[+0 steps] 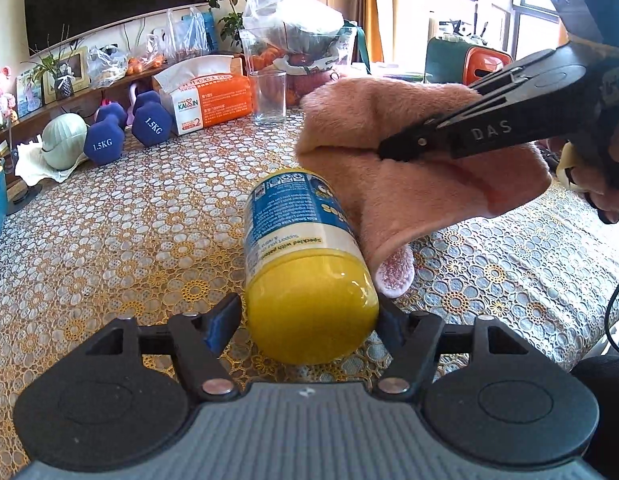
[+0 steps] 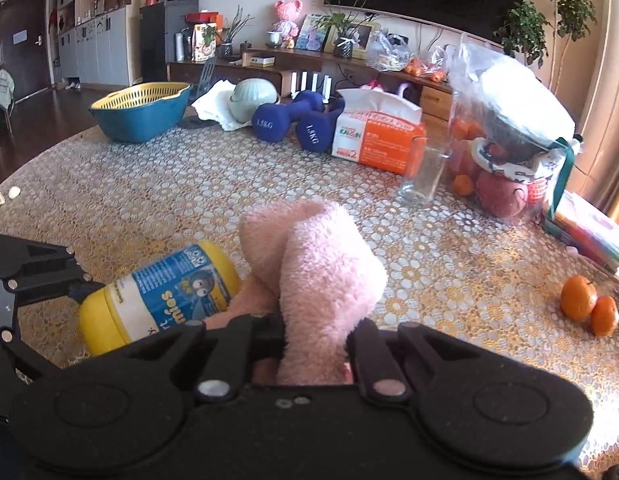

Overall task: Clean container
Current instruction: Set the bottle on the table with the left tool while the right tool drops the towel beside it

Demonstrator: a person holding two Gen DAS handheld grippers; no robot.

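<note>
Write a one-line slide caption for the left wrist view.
Left gripper clamps the yellow-lidded container on its side while the right gripper presses a pink cloth against it.

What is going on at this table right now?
A person works two handheld grippers. The left gripper clamps the yellow lid end of a jar held on its side above the table. The right gripper grips a pink cloth pressed against the jar's side, apparently wiping it.
</note>
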